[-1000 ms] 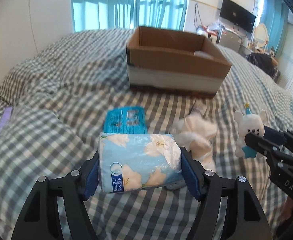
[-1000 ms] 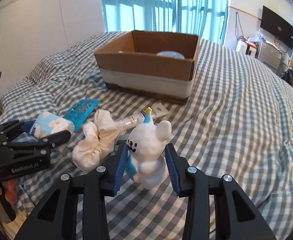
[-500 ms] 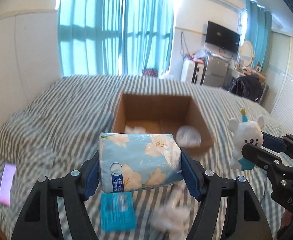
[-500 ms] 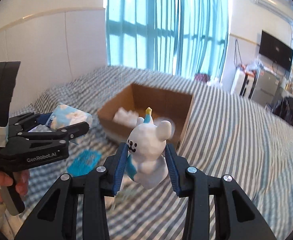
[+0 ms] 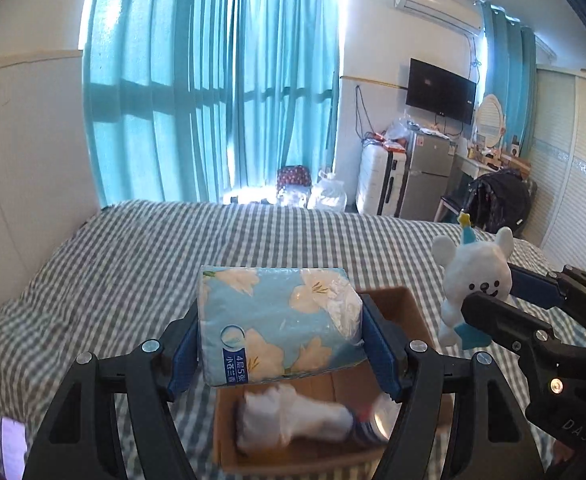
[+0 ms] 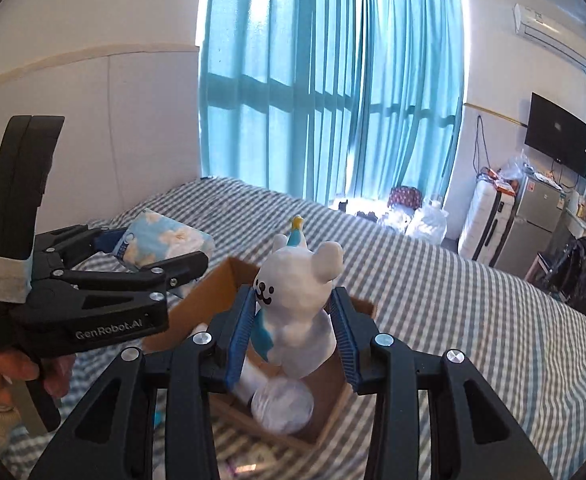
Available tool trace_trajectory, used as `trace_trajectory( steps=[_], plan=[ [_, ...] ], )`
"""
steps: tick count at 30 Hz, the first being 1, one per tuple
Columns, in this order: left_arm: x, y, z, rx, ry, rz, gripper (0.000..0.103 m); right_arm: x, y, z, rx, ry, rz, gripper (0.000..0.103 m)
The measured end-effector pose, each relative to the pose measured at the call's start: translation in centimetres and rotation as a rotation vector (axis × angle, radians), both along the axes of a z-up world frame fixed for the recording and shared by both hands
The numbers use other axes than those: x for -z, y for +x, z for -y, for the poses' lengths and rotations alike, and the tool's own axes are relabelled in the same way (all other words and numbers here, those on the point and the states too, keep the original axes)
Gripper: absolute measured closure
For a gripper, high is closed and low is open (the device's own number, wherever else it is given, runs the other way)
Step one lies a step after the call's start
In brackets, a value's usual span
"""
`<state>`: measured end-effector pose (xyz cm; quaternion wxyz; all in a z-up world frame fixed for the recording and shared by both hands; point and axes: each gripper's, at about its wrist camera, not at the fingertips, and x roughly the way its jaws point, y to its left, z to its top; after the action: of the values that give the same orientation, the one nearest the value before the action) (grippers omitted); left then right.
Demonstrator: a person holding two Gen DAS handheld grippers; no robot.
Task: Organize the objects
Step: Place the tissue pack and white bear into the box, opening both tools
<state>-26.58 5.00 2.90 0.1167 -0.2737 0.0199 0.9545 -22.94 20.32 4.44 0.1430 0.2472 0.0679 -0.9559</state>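
My left gripper is shut on a blue flowered tissue pack and holds it above the open cardboard box. My right gripper is shut on a white plush bear with a blue hat, held over the same box. The bear and right gripper show at the right of the left wrist view. The tissue pack and left gripper show at the left of the right wrist view. A white cloth item and a round white object lie in the box.
The box stands on a bed with a grey checked cover. Teal curtains hang behind the bed. A suitcase, a small fridge, a wall TV and a chair with a black bag stand at the far right.
Both grippers have risen and moved forward with their loads, from above the loose items on the bed to above the box. The box now lies directly below the fingers.
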Motion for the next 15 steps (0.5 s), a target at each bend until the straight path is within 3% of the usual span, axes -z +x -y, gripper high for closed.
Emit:
trace_trajectory(
  steps=[5, 15],
  plan=[
    [2.8, -2.8, -0.9, 0.005, -0.021, 0.037, 0.031, 1.5, -4.2, 0.3, 0.003, -0.005, 0.023, 0.064],
    [10.0, -5.4, -1.6, 0.020, -0.057, 0.194, 0.031, 10.1, -8.4, -0.9, 0.027, -0.011, 0.212, 0.064]
  ],
)
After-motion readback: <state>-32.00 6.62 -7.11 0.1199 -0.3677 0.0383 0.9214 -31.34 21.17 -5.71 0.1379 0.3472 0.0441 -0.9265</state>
